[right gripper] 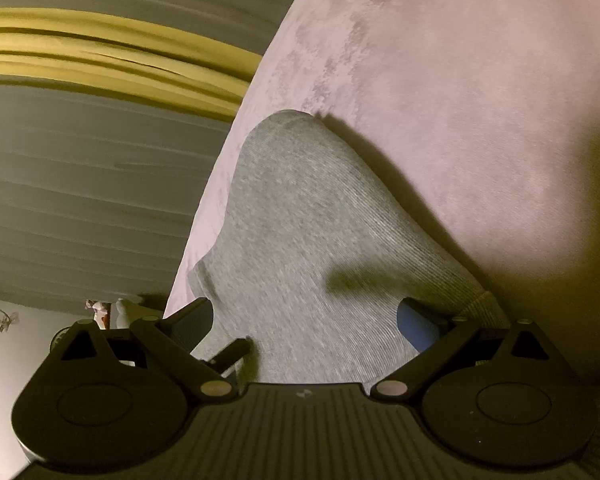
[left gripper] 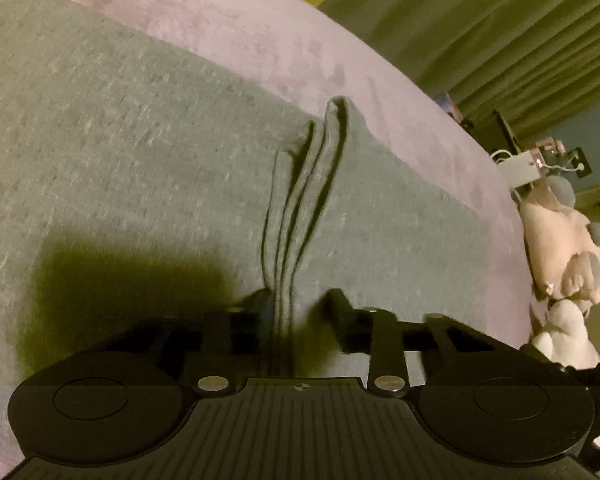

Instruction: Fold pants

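The grey knit pants [left gripper: 132, 152] lie spread on a pale pink bed cover [left gripper: 228, 20]. In the left wrist view my left gripper [left gripper: 296, 304] has its fingers close together, pinching a raised ridge of pant fabric [left gripper: 300, 200] that runs away from the jaws. In the right wrist view a narrower ribbed end of the pants [right gripper: 300, 220] lies between the fingers of my right gripper [right gripper: 304, 316]. Its jaws stand wide apart, resting on the cloth without pinching it.
Green and yellow curtains [left gripper: 480, 28] hang beyond the bed. A plush toy [left gripper: 560, 248] lies at the bed's right edge, with a white box and cables [left gripper: 520, 166] behind it. Bare pink cover [right gripper: 460, 100] stretches beyond the pants.
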